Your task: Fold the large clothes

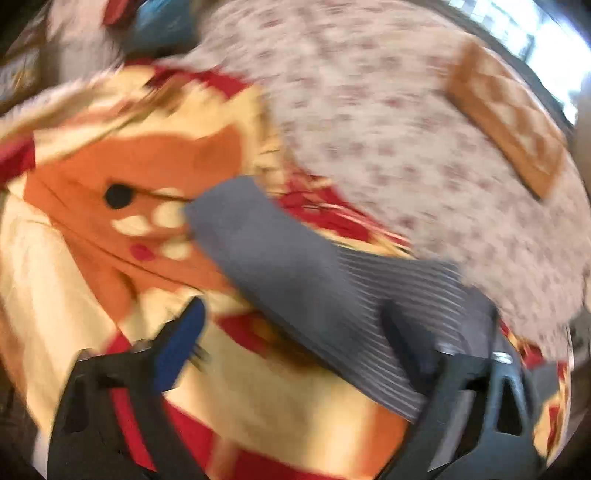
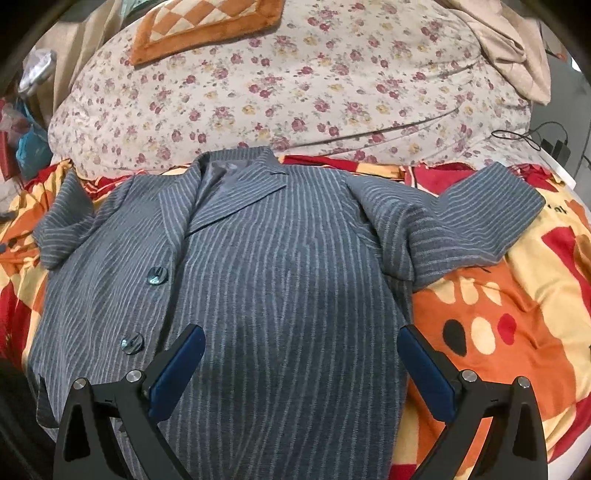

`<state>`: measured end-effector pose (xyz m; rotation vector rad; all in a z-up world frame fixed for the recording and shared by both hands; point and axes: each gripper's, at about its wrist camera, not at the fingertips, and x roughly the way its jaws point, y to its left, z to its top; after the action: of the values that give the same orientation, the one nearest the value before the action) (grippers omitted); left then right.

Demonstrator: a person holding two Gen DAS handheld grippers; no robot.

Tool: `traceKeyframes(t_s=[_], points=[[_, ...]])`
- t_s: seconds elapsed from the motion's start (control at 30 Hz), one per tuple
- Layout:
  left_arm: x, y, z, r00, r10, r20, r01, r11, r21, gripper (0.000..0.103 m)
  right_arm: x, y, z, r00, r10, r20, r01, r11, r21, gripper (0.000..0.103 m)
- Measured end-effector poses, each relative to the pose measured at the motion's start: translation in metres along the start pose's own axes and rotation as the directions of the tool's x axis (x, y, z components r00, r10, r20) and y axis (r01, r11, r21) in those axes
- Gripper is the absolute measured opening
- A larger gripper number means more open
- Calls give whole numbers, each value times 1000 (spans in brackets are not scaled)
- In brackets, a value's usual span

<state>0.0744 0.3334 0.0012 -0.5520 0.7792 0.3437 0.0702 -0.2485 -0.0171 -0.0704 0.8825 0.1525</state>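
Observation:
A grey pinstriped jacket (image 2: pixel 280 258) lies face up on the bed, with its collar at the far side and two buttons on its left front. One sleeve (image 2: pixel 480 218) stretches out to the right and the other (image 2: pixel 66 221) is bunched at the left. My right gripper (image 2: pixel 301 332) hovers open over the jacket's lower front, holding nothing. The left wrist view is blurred. It shows a grey striped sleeve (image 1: pixel 277 258) running between the fingers of my left gripper (image 1: pixel 295 310). The jaws stand apart, and the blue left pad (image 1: pixel 181 350) is off the cloth.
An orange, red and yellow blanket (image 2: pixel 498 314) covers the bed under the jacket. Behind it bulges a floral quilt (image 2: pixel 295 85) with an orange checked cushion (image 2: pixel 207 26) on top. Beige cloth (image 2: pixel 517 48) and cables (image 2: pixel 535 136) sit far right, clutter (image 2: pixel 26 147) far left.

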Motion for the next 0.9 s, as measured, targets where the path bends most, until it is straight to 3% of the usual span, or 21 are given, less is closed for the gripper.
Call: traceKeyframes(t_s=[0.1, 0.2, 0.33, 0.47, 0.5, 0.53, 0.57, 0.63, 0.67, 0.73, 0.83, 0.9], points=[[31, 40, 17, 999, -20, -47, 15, 993, -118, 66, 3, 7, 0, 1000, 6, -7, -6, 1000, -26, 103], [55, 59, 26, 997, -50, -53, 40, 984, -176, 66, 8, 13, -1, 1000, 6, -15, -7, 999, -53, 103], [89, 73, 26, 993, -44, -109, 16, 971, -240, 66, 17, 17, -1, 999, 10, -35, -12, 998, -68, 103], [100, 69, 33, 997, -22, -71, 5, 975, -224, 66, 25, 25, 0, 999, 8, -49, -12, 996, -91, 103], [102, 65, 36, 997, -5, -73, -10, 979, -202, 59, 26, 27, 0, 999, 5, -51, -10, 995, -100, 103], [102, 57, 38, 998, 23, -62, -33, 986, -165, 43, 28, 28, 0, 999, 2, -53, -8, 994, -108, 103], [98, 48, 39, 996, 73, -45, -79, 989, -122, 12, 29, 30, 0, 998, -1, -55, -5, 993, -118, 103], [82, 38, 39, 989, 147, 23, -144, 985, -99, 7, 29, 32, 1, 999, -6, -52, 0, 992, -126, 103], [70, 33, 40, 986, 150, 75, -142, 984, -104, 7, 29, 32, 2, 999, -10, -50, 4, 992, -127, 103], [31, 26, 43, 965, 172, 197, -154, 983, -101, 7, 26, 30, 2, 999, -17, -41, 12, 993, -122, 103], [-33, 35, 47, 911, 222, 347, -182, 973, -142, 7, 21, 23, 3, 1000, -12, -28, 10, 996, -92, 103], [-69, 42, 48, 881, 248, 403, -192, 966, -175, 7, 14, 15, 5, 1000, -9, -10, 8, 998, -58, 103]])
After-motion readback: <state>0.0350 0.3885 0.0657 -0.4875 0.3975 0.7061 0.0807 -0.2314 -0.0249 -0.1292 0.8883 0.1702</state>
